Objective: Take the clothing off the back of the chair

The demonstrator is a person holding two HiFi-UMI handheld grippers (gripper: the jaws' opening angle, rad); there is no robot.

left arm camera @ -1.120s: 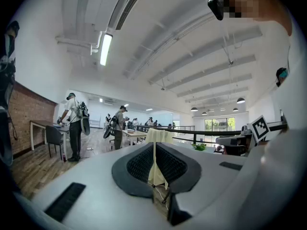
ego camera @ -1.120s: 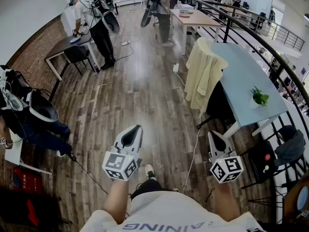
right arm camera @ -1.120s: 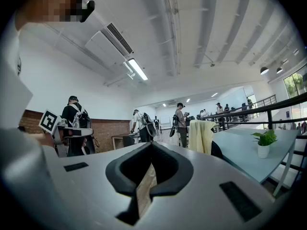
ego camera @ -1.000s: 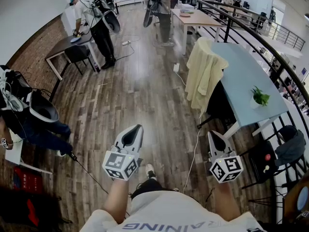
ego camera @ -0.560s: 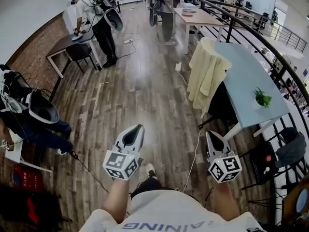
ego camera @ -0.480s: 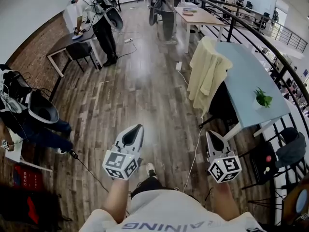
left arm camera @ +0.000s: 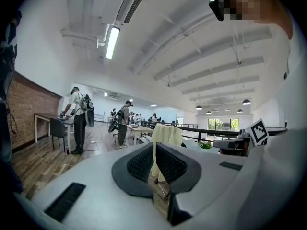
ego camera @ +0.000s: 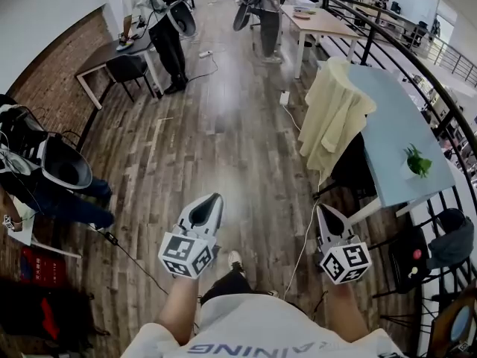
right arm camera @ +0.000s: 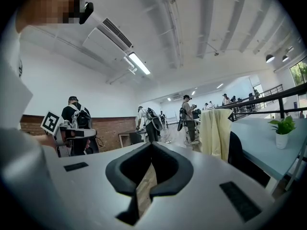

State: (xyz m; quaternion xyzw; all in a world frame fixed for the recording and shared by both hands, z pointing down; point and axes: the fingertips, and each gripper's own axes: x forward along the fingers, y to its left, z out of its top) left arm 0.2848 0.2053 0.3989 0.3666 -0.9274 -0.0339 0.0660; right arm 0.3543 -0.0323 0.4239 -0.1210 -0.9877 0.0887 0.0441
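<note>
A single pale yellow cloth garment (ego camera: 335, 114) hangs over the back of a black office chair (ego camera: 353, 168), which stands pushed against the near edge of a light blue rectangular table (ego camera: 395, 125). The garment's long axis runs straight down, from the chair's top toward the brown wooden plank floor (ego camera: 216, 140). Its broad draped face is turned to the open aisle, away from the table.

The left gripper (ego camera: 212, 198) and the right gripper (ego camera: 322, 209) are both clenched with nothing between their jaws. Each is held low in front of the person and aimed forward across the floor, well apart from the chair. In the left gripper view, the garment (left arm camera: 165, 134) shows far off, just above the closed tips of the left gripper (left arm camera: 154, 145). In the right gripper view, it (right arm camera: 215, 128) stands to the right of the right gripper (right arm camera: 151, 146).

The garment covers most of the chair, leaving only a dark part beside the table in view. Collar and sleeves cannot be made out. In the left gripper view, the jaw tips hide the garment's lower part.

The counts are one garment, one chair under it, two grippers and one small green potted plant (ego camera: 417, 161) on the table. Two standing people wearing back-mounted rigs (ego camera: 165, 28) (ego camera: 267, 10) are in view, and those farther back are too small to count.
</note>
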